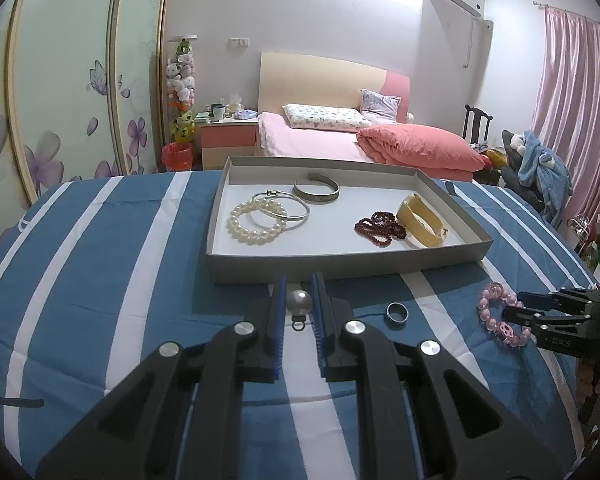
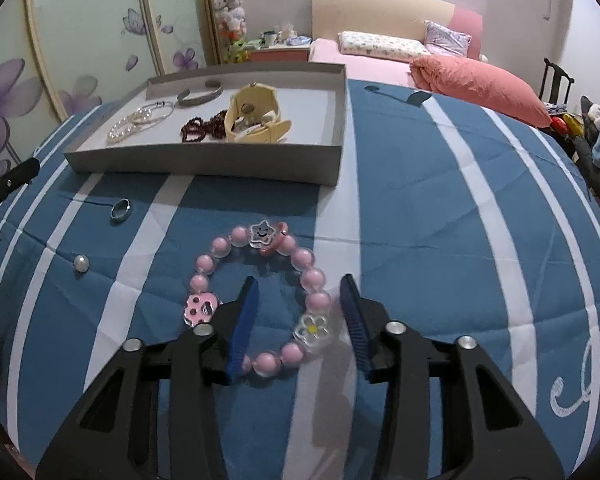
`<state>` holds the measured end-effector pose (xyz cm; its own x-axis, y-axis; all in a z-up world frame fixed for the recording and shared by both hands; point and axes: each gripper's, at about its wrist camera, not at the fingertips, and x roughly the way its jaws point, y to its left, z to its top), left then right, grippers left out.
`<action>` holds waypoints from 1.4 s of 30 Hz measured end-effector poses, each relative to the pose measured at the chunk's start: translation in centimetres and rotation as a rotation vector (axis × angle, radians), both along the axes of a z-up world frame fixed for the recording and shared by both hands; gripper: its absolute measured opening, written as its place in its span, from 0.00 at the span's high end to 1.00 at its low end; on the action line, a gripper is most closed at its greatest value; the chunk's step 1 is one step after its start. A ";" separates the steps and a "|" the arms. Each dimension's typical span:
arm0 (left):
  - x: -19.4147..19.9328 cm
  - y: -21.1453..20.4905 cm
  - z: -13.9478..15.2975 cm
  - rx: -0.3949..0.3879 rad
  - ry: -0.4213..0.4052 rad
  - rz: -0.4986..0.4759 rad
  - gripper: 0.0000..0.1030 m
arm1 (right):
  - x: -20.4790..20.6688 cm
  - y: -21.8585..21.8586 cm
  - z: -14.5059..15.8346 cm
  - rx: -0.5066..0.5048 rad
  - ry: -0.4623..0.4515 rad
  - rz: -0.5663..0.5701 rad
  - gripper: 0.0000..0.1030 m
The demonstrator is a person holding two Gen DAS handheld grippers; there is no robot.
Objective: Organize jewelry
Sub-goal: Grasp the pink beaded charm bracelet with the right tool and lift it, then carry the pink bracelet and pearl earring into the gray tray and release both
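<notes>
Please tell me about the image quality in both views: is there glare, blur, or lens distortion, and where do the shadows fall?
Left wrist view: strong glare whitens the wall above the bed, the fisheye lens bends the wardrobe doors, and the pearl pendant looks sharp. Right wrist view: dark corners, a curved blanket edge, slight blur on the fingers, and a soft grey shadow under the right gripper beside the pink bead bracelet.

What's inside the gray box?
In the gray box lie a pearl bracelet, a thin silver bangle, a wide silver cuff, dark red beads and a yellow bangle. The yellow bangle hides part of the beads.
</notes>
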<state>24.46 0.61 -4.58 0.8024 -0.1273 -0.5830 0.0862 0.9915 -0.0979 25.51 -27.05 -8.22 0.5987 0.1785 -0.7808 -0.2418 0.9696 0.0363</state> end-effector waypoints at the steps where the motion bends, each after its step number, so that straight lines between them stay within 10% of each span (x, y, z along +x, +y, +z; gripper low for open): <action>1: 0.0 0.0 0.0 0.000 0.000 0.000 0.87 | 0.1 0.1 0.0 -0.004 0.000 0.006 0.60; 12: -0.1 -0.1 0.0 -0.005 0.003 -0.002 0.87 | 0.2 -0.5 0.1 -0.013 0.000 0.042 0.62; 22: -0.1 -0.1 0.0 -0.006 0.002 0.000 0.87 | -0.4 -0.9 0.1 0.011 -0.023 0.001 0.87; 42: -1.2 -0.3 1.2 -0.031 -0.043 -0.010 0.87 | -3.3 0.4 7.2 0.287 -0.335 0.019 0.87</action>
